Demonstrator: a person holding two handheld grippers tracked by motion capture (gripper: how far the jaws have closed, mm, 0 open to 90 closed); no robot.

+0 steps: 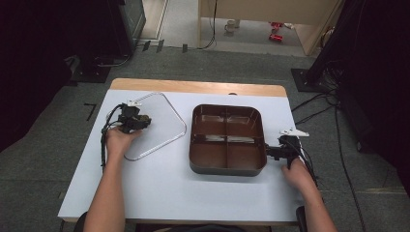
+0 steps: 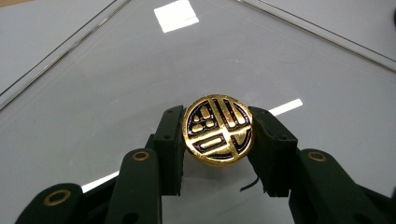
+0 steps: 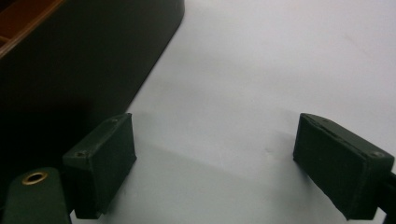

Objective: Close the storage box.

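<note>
Left tongs clamping lid knob, right tongs spread wide

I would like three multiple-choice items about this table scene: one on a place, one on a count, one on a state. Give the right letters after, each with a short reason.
1. Where does the clear lid lie?
A. to the left of the brown tray
B. on top of the brown tray
C. on the floor

2. How many compartments does the brown tray have?
A. two
B. four
C. six

3. What is the state of the left tongs?
A. open above bare table
B. shut on the gold round knob
C. shut on the tray's rim

Answers:
1 A: in the high view the lid rests flat on the white table, beside the tray.
2 B: crossed dividers split it in four.
3 B: in the left gripper view both pads press the gold round knob on the lid.
</note>
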